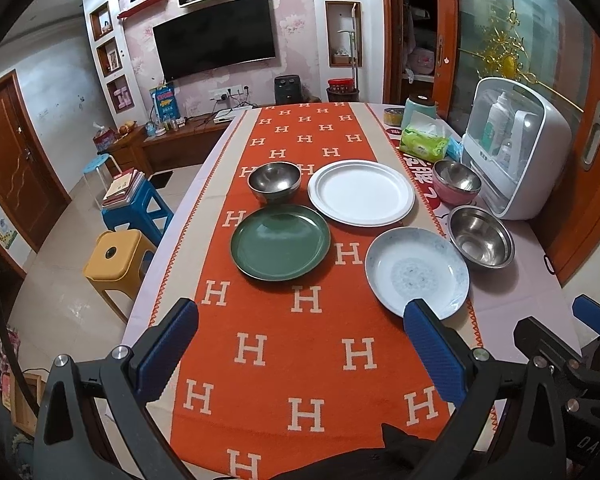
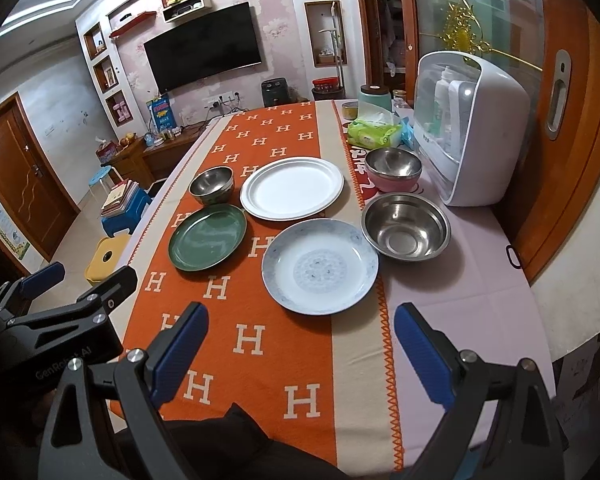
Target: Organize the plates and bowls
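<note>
On the orange H-patterned runner lie a green plate [image 1: 280,241] [image 2: 208,237], a white plate [image 1: 361,192] [image 2: 292,188] and a blue-patterned plate [image 1: 417,272] [image 2: 320,266]. A small steel bowl [image 1: 274,181] [image 2: 212,185] stands behind the green plate. A wide steel bowl [image 1: 481,236] [image 2: 405,226] and a steel bowl with a pink outside [image 1: 457,182] [image 2: 393,169] stand at the right. My left gripper [image 1: 300,344] is open and empty above the runner's near end. My right gripper [image 2: 300,344] is open and empty, just short of the blue-patterned plate.
A white dish cabinet [image 1: 516,148] [image 2: 468,128] stands at the table's right edge. A green wipes pack [image 1: 424,140] [image 2: 374,128] and a teal canister [image 2: 374,98] sit behind the bowls. Stools [image 1: 118,256] stand left of the table.
</note>
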Action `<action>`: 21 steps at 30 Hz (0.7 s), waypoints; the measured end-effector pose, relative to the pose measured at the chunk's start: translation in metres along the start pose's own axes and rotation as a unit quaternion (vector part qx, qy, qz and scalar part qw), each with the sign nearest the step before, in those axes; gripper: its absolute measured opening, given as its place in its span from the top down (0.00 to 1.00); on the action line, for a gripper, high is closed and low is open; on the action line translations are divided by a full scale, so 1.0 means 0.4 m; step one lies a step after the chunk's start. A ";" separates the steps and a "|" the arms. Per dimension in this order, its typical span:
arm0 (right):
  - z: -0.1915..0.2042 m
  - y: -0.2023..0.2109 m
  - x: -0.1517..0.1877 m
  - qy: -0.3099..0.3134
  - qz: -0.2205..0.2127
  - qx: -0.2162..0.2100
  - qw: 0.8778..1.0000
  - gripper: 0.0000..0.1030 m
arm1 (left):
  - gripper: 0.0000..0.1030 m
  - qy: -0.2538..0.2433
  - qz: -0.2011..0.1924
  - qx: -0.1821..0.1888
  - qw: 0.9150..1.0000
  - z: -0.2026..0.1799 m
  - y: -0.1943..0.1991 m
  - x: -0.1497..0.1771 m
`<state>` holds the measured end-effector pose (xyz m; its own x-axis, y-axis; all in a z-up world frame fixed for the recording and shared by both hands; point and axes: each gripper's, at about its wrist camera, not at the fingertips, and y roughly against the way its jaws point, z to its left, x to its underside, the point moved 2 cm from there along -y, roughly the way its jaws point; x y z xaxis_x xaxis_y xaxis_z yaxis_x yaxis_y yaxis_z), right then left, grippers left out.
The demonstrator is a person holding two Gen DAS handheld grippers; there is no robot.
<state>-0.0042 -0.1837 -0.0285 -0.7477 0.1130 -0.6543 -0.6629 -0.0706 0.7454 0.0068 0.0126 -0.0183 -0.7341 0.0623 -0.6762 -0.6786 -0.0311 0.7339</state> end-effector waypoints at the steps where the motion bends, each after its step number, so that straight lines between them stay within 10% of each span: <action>1: -0.003 0.001 -0.001 -0.001 0.000 0.001 1.000 0.08 | 0.01 -0.001 0.000 -0.001 1.000 -0.001 0.000 0.000; 21: -0.016 0.015 -0.021 -0.014 -0.030 0.034 0.999 0.08 | 0.01 0.001 0.012 0.021 1.000 0.004 -0.019 -0.046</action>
<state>-0.0021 -0.1916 -0.0194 -0.7045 0.1424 -0.6953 -0.7020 0.0038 0.7121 0.0256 0.0134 -0.0112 -0.7498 0.0603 -0.6589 -0.6596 0.0098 0.7516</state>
